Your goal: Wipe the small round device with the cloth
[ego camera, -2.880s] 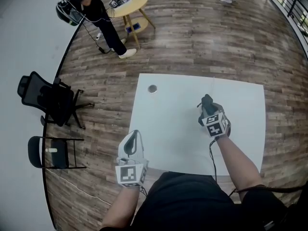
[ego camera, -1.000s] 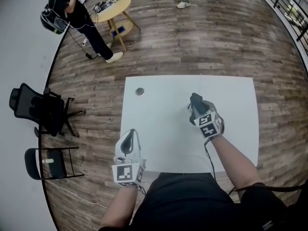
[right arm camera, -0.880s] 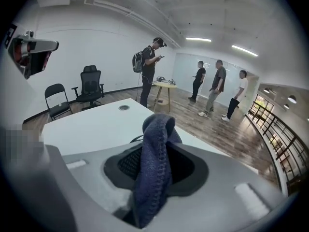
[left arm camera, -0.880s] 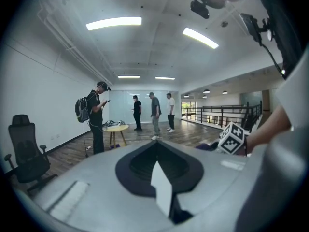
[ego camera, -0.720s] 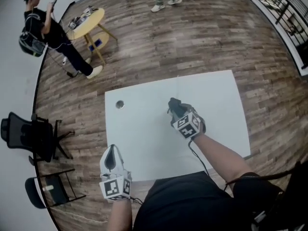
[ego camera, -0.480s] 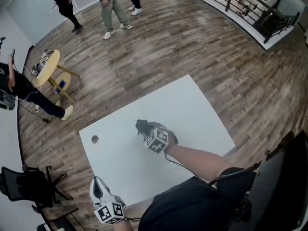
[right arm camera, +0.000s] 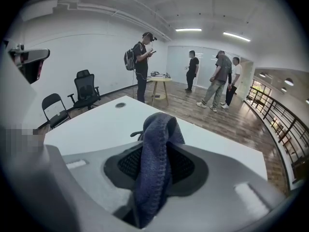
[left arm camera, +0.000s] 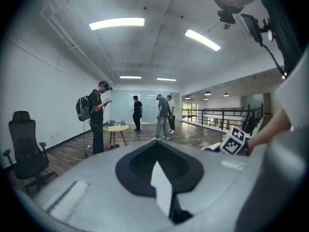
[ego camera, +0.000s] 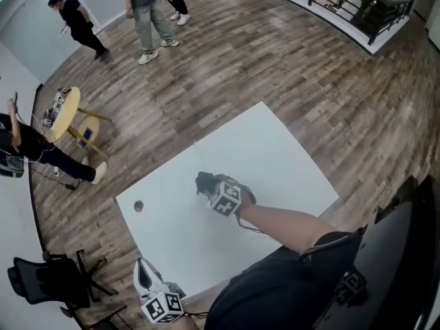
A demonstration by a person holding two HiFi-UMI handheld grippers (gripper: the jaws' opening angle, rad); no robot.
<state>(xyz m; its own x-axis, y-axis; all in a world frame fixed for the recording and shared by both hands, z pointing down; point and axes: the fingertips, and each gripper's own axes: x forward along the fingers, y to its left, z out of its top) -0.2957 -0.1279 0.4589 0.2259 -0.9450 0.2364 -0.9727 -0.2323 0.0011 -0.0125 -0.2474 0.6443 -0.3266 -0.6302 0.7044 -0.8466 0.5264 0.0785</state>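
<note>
Wood-plank flooring is seen around a white table (ego camera: 275, 150); the small round device (ego camera: 139, 205) is set flat near the table's left corner, touched by nothing; the right gripper (ego camera: 206, 183) is held over the table's middle, well apart from the device, its jaws clamped on a dark blue cloth (right arm camera: 155, 149); the left gripper (ego camera: 140, 272) is held at the near table edge, jaws together, nothing between them; 3 people are seen standing far off.
</note>
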